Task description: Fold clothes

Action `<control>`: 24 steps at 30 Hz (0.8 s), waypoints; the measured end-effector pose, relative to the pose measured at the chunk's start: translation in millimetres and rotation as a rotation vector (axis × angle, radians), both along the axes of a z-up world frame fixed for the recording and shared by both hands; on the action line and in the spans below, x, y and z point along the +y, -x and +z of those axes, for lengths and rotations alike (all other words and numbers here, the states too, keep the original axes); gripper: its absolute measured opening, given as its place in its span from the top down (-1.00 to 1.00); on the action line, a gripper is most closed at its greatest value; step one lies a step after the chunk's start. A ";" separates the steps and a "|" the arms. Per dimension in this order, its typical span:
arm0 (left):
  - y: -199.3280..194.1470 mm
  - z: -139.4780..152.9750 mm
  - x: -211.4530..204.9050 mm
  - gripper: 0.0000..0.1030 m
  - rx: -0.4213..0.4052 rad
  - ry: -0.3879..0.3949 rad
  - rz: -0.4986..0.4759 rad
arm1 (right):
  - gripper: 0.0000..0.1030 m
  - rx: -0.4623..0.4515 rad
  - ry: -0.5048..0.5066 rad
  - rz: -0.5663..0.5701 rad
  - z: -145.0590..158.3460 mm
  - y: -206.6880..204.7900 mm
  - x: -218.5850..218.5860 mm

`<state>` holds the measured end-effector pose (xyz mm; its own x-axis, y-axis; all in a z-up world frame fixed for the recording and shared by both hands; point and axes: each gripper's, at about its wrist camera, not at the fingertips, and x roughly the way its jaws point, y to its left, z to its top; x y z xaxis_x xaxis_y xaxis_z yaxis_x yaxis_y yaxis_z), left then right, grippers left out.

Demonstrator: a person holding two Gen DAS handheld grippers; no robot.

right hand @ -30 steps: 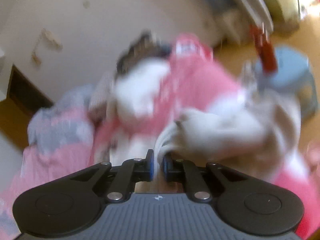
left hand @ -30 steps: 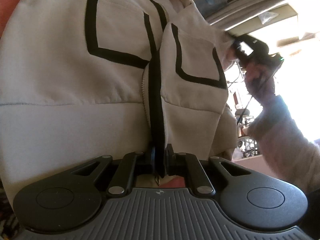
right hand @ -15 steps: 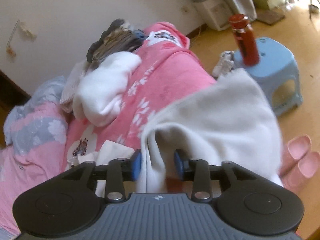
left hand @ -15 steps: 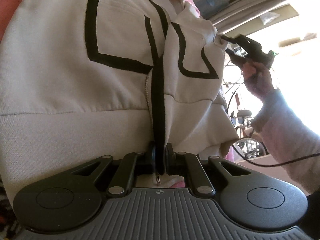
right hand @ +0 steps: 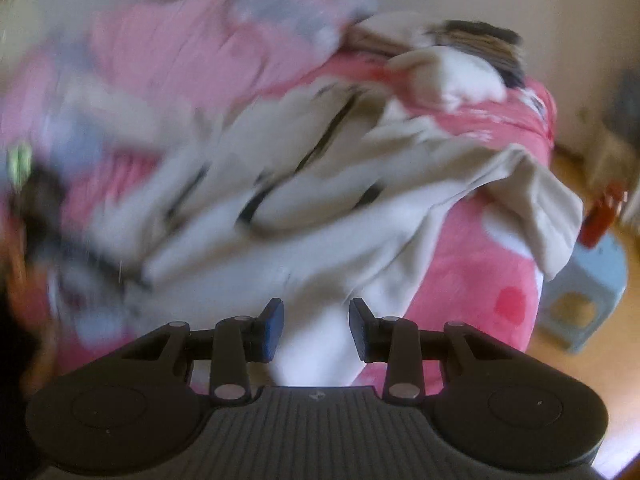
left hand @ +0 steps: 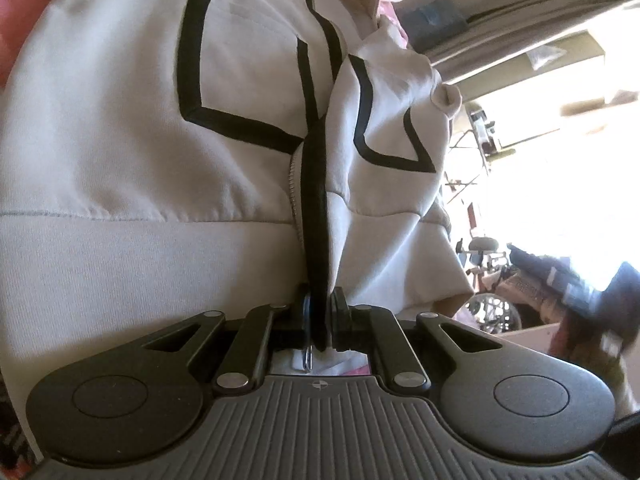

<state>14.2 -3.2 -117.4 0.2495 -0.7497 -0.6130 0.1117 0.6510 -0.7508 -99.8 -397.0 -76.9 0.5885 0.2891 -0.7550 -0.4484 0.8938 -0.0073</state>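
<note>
Right gripper (right hand: 316, 330): jaws apart, above white cloth.
Jacket (right hand: 320, 184): cream, black-trimmed, sprawled across pink blanket (right hand: 472, 272).
Stool (right hand: 588, 292): blue, right.
</note>
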 end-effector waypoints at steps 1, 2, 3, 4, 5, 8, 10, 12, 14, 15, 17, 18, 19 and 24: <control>-0.1 0.2 -0.2 0.86 0.002 0.000 0.005 | 0.25 -0.015 0.060 0.030 -7.0 10.7 13.6; 0.1 0.3 -0.2 0.86 0.003 0.000 0.009 | 0.24 -0.039 0.126 0.061 -15.4 17.5 24.7; 0.2 0.1 -0.1 0.86 0.005 0.001 0.013 | 0.24 -0.063 0.193 0.092 -23.9 24.3 35.8; 0.1 -0.3 -0.1 0.86 0.008 0.003 0.018 | 0.24 -0.089 0.262 0.122 -32.7 30.5 46.2; -0.1 -0.8 0.0 0.86 0.011 0.006 0.023 | 0.24 -0.122 0.347 0.143 -43.7 33.1 53.2; -0.9 -2.7 0.0 0.86 0.023 0.019 0.038 | 0.35 -0.221 0.596 0.202 -76.2 40.4 73.7; -1.3 -3.0 -0.7 0.86 0.024 0.024 0.038 | 0.55 -0.301 0.679 0.156 -84.3 37.3 77.3; -0.6 -1.4 -2.9 0.87 0.019 0.035 0.026 | 0.99 -0.336 0.654 0.064 -75.6 34.5 73.1; 0.4 1.7 -6.1 0.86 0.009 0.047 0.007 | 0.99 -0.369 0.625 -0.029 -59.8 42.8 64.3; 0.6 2.2 -8.3 0.86 0.004 0.045 -0.002 | 0.99 -0.382 0.608 -0.076 -52.2 47.1 59.7; 0.9 2.6 -13.1 0.86 -0.003 0.037 -0.022 | 0.99 -0.356 0.556 -0.168 -42.6 58.2 48.2; 1.0 2.9 -15.5 0.86 -0.007 0.033 -0.031 | 0.99 -0.315 0.543 -0.201 -45.2 63.0 43.4; 1.2 3.1 -17.9 0.86 -0.011 0.029 -0.041 | 0.99 -0.278 0.543 -0.213 -51.9 66.0 39.6; 1.8 4.2 -29.8 0.86 -0.030 0.008 -0.090 | 0.95 -0.147 0.580 -0.205 -88.3 72.0 34.8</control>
<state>12.4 -33.1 -113.2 0.1990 -0.7747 -0.6002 0.1919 0.6314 -0.7513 -171.8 -362.2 -165.2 0.6979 -0.2729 -0.6622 -0.2261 0.7933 -0.5652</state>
